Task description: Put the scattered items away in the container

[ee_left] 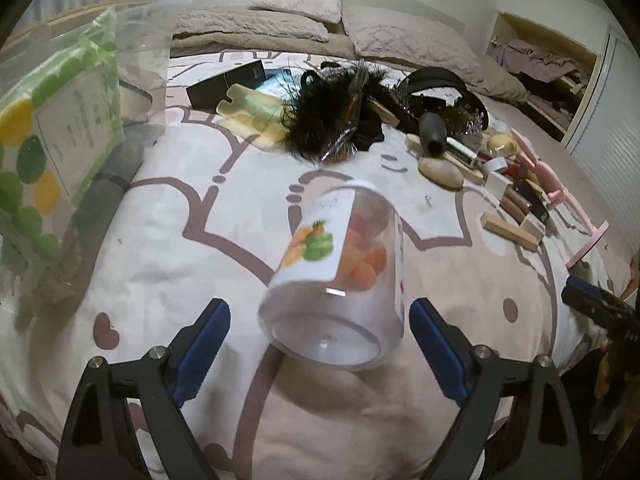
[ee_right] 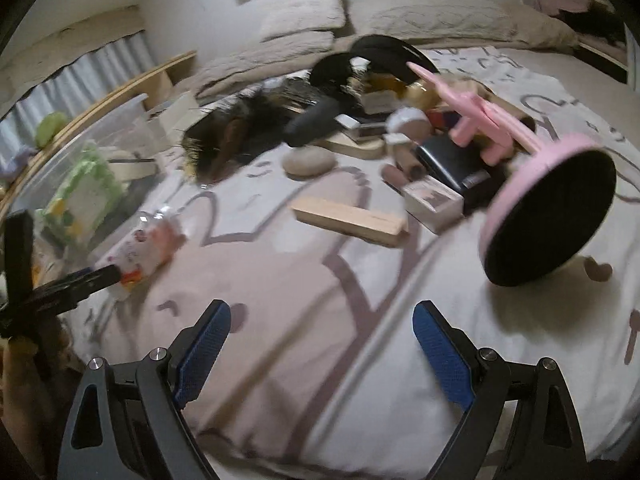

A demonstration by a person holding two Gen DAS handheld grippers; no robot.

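1. The left gripper is lining up on a clear jar lying on its side on the bed, its open-looking base turned toward the camera. The jaws are standing wide, one on each side of the jar, with a gap showing on both sides, so nothing is being held yet.

2. The right gripper is hovering over bare bedcover with its jaws also wide and empty. The nearest things to it are a wooden block and a pink stand lying tipped over, both well ahead of the fingertips.

3. The container, a clear plastic bin at the left of the bed, is already holding a green packet.

4. The step in hand appears to be the pick-up of the jar. The next move probably calls for pushing the left jaws further along the jar's rounded sides, closing gently so it is not rolling away, then carrying it left into the bin.
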